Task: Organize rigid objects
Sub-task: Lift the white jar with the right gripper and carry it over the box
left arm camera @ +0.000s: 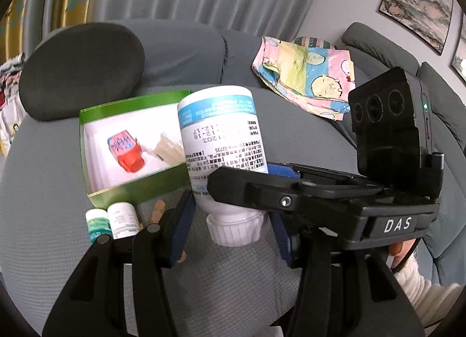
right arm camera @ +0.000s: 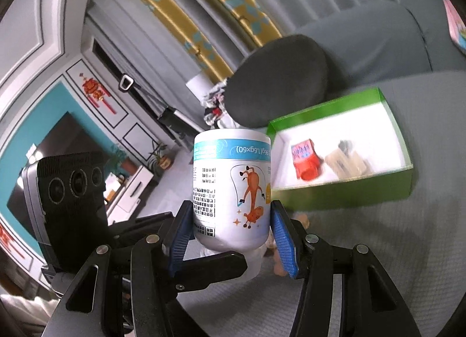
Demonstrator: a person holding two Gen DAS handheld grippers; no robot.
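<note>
Progress looks partial, judged from how things lie. Left wrist view: the white bottle (left arm camera: 222,145) hangs upside down above the grey cushion (left arm camera: 52,179), cap toward the camera, in front of the green box (left arm camera: 131,104), which sits at the far left of the seat. The left gripper (left arm camera: 230,220) has its blue pads against the bottle's neck end near the cap, and the right gripper (left arm camera: 262,174) reaches in from the right and clamps the body, so both appear closed on it. Inside the box lie a red pack (left arm camera: 126,150) and a beige piece (left arm camera: 170,149), so I judge two items stowed. Two small bottles (left arm camera: 113,222) stand on the cushion just near of the box, touching each other, not yet put away. A cartoon-print cloth (left arm camera: 308,75) lies far right on the sofa. Readable writing: "DAS" on the right gripper's body, and inverted digits on the bottle label, roughly "1203"; the rest is too small. Right wrist view: the right gripper (right arm camera: 231,235) squeezes the bottle (right arm camera: 231,188) by its lower body, pads on both sides, with the left gripper (right arm camera: 204,267) crossing beneath at the cap. The box (right arm camera: 343,191) lies right and beyond, holding the same two items. Label text reads "(1.6g×60)" upside down, beside an orange cartoon giraffe. Left to do: place this bottle and the two small ones.
</note>
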